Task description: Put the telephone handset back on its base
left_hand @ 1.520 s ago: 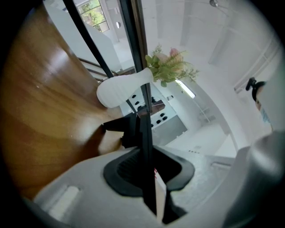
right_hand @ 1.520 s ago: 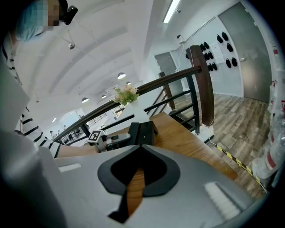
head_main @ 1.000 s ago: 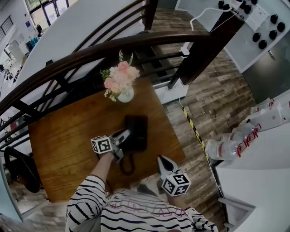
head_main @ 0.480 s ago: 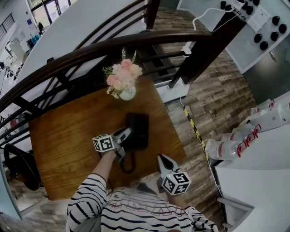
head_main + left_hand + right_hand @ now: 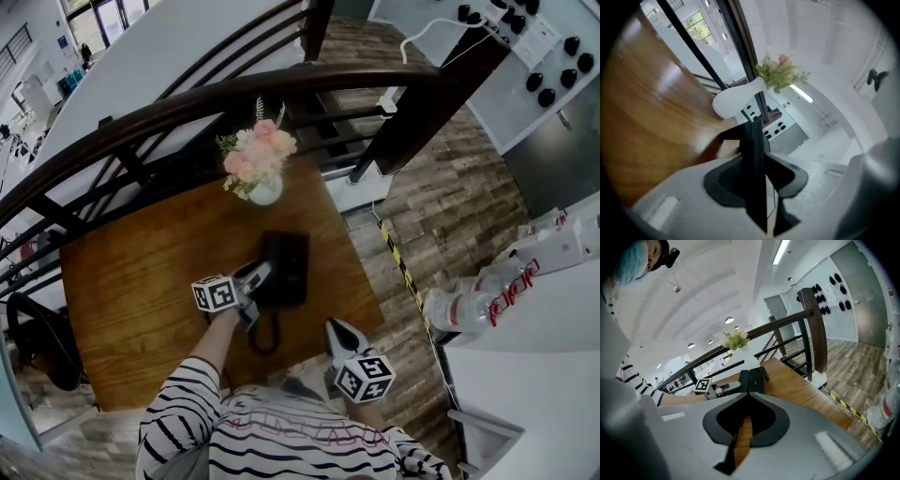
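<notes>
A black telephone base (image 5: 289, 267) sits on the wooden table (image 5: 131, 291), with its cord (image 5: 264, 337) looping toward me. My left gripper (image 5: 256, 278) reaches in at the base's left side. In the left gripper view the black handset (image 5: 752, 154) stands between the jaws, which are opening, and a thin strip of light shows beside its right face. My right gripper (image 5: 339, 336) hangs near the table's front edge, shut and empty, away from the phone (image 5: 752, 379).
A white vase of pink flowers (image 5: 258, 159) stands at the table's far edge behind the phone. A dark wooden railing (image 5: 281, 89) curves past the table's far side. A white counter with bottles (image 5: 487, 300) is at the right.
The left gripper stays at the phone's left side. Only the head view has shifted a little; the right gripper has not moved.
</notes>
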